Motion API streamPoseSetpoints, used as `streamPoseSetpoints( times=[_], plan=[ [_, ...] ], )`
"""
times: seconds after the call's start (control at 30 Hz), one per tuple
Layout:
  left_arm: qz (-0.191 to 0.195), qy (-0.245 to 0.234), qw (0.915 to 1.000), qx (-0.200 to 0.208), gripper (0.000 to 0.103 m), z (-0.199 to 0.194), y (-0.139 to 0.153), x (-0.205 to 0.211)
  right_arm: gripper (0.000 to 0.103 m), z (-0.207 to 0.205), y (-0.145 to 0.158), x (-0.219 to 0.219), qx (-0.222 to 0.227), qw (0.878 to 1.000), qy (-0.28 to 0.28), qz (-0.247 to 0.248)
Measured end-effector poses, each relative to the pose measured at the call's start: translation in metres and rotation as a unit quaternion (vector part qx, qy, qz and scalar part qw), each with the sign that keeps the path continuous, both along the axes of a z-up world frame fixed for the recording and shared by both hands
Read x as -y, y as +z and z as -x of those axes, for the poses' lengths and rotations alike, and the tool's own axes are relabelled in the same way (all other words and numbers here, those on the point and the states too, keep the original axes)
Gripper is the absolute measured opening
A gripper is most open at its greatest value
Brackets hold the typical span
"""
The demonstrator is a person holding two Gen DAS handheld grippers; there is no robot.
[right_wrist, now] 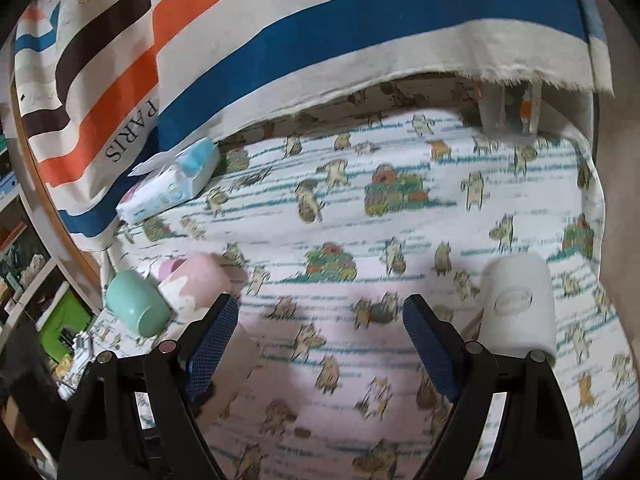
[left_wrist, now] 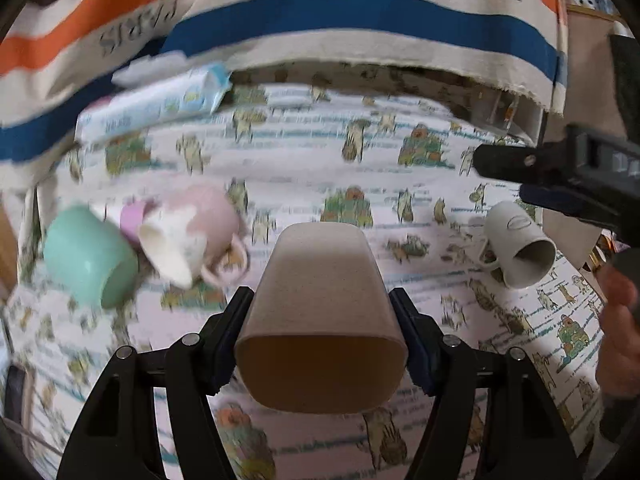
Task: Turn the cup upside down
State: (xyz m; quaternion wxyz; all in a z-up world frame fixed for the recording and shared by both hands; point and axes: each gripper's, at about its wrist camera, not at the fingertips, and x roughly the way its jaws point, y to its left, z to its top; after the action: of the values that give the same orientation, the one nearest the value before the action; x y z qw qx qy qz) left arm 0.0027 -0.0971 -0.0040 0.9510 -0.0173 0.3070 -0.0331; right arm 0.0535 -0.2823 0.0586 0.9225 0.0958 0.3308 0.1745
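Note:
My left gripper (left_wrist: pixel 322 300) is shut on a beige handleless cup (left_wrist: pixel 320 312). The cup is held above the table, its open mouth toward the camera and its base pointing away. My right gripper (right_wrist: pixel 320 312) is open and empty over the patterned tablecloth (right_wrist: pixel 360 208). It also shows at the right edge of the left wrist view (left_wrist: pixel 520 164). A white mug lies on its side at the right (left_wrist: pixel 520 244), and in the right wrist view it is just right of my right gripper (right_wrist: pixel 518 304).
A mint green cup (left_wrist: pixel 88 256) and a pink and white mug (left_wrist: pixel 192 232) lie on their sides at the left, also seen in the right wrist view (right_wrist: pixel 138 304) (right_wrist: pixel 196 284). A tissue pack (left_wrist: pixel 160 100) lies at the back left. A striped cloth (left_wrist: pixel 360 12) hangs behind.

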Motion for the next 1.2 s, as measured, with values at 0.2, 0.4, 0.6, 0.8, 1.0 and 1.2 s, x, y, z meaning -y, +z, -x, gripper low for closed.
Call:
streamPoseSetpoints(
  times=[0.2,0.4,0.6,0.8,1.0,1.2],
  plan=[
    [0.007,0.018,0.9996,-0.022,0.067,0.005,-0.022,0.002,0.087,0.017,-0.011,0.005,-0.014,1.000,-0.020,-0.001],
    [-0.004,0.003,0.9994,-0.036,0.074,0.010,-0.029,0.007,0.087,0.020,-0.014,0.005,-0.026,0.999,-0.026,0.005],
    [0.012,-0.037,0.9972,-0.064,0.094,0.021,-0.026,-0.011,0.088,0.016,-0.014,-0.003,-0.045,0.999,-0.016,0.001],
    [0.045,-0.063,0.9937,-0.081,0.095,0.025,-0.019,-0.032,0.089,-0.005,-0.019,-0.031,-0.079,0.997,0.013,-0.013],
    [0.051,-0.078,0.9918,-0.088,0.095,0.022,-0.023,-0.028,0.089,-0.050,-0.044,-0.091,-0.143,0.986,0.078,0.037],
    [0.050,-0.071,0.9935,-0.074,0.097,0.026,-0.024,-0.032,0.088,-0.073,-0.073,-0.121,-0.186,0.973,0.124,0.062]
  ],
)
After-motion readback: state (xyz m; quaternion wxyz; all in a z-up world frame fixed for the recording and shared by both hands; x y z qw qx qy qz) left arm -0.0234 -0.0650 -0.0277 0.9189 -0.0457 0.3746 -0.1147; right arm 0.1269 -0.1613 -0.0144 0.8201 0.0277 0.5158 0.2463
